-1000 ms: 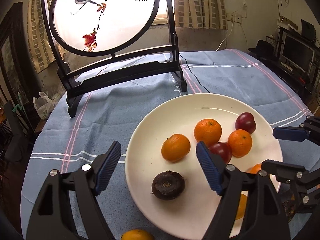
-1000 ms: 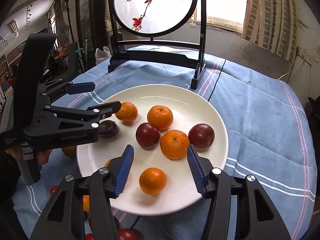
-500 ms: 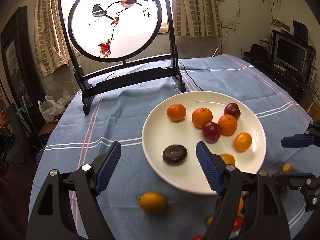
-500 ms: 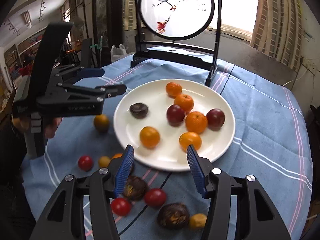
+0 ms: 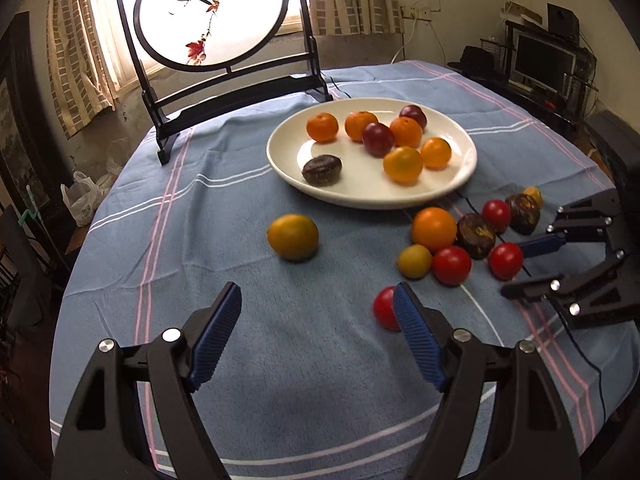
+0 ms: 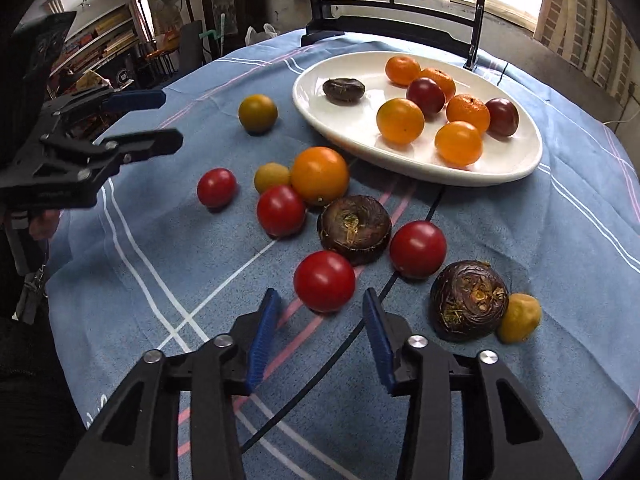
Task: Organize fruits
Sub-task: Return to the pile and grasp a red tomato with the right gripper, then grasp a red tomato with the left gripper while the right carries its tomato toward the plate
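A white plate (image 5: 460,176) (image 6: 512,168) holds several oranges, two dark plums and one dark brown fruit (image 5: 322,169). Loose fruit lies on the blue cloth in front of it: red tomatoes, an orange (image 6: 319,175), small yellow fruits and two dark brown fruits (image 6: 354,229). A yellow-orange fruit (image 5: 293,237) lies apart to the left. My left gripper (image 5: 318,334) is open and empty above the cloth, a red tomato (image 5: 384,307) beside its right finger. My right gripper (image 6: 320,336) is open, just short of a red tomato (image 6: 324,281).
A black-framed round bird screen (image 5: 212,12) stands at the table's far edge. A thin black cable (image 6: 400,264) runs across the cloth among the loose fruit. The round table's edge drops off on all sides.
Both grippers have pulled back from over the plate toward the near side of the table. The loose fruit in front of the plate has come into view. Both stay open.
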The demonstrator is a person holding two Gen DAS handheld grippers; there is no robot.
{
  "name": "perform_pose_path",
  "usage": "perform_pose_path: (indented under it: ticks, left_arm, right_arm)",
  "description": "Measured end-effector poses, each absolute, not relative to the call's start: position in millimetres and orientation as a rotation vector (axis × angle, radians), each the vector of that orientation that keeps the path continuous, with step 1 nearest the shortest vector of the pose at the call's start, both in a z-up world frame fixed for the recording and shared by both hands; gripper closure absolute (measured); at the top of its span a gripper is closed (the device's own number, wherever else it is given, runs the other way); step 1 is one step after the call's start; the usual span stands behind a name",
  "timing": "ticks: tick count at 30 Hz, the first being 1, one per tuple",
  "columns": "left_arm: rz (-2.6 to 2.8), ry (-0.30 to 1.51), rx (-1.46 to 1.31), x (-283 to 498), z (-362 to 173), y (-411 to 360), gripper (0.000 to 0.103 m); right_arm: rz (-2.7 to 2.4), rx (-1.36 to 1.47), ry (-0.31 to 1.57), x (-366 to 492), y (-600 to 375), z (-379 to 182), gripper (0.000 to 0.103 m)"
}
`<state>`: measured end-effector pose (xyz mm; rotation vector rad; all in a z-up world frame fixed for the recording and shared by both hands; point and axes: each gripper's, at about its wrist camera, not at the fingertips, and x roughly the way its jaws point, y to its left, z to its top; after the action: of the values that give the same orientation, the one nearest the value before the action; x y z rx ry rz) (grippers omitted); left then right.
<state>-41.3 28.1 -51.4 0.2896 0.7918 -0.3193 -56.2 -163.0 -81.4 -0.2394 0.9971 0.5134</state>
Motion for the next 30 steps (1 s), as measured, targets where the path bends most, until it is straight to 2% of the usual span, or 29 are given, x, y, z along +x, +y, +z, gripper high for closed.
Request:
perform_pose_path:
  ticks: [5,7,10,15,18,24,30]
  left_arm:
    - [-0.385,0.836,0.346,-44.2,-69.9,4.1,0.028]
    - [-0.407,0.858,0.347,-41.2,-74.8,-3.0,0.04]
    - [-0.414,0.888,0.336,-32.2,-79.9,-7.7,0.051]
    - [-0.419,0.922,0.329,-25.4,-85.4,-12.0,0.054]
    - [-0.429,0.944,0.335,-24.0,-88.9,-14.2,0.075]
    - [-0.428,0.912,0.33,-28.8,-78.7,-13.7,0.076]
    - [-0.388,0.794,0.307,-29.6,-39.8,-11.1,0.076]
  right_arm:
    - [0.509,-0.239,0.996,-60.8,-166.8,-78.1,0.075]
    - [0.502,-0.229,0.991,-62.7,-171.3,-75.3,0.075]
    - [0.497,-0.217,0.98,-65.2,-178.3,-71.8,0.075]
    - [0.49,-0.196,0.98,-62.5,-185.2,-72.1,0.075]
    - [0.492,-0.19,0.978,-62.5,-185.5,-72.9,0.075]
    - [0.494,-0.184,0.951,-68.3,-187.0,-64.7,0.075]
    - [0.489,-0.194,0.865,-71.0,-187.6,-33.2,0.075]
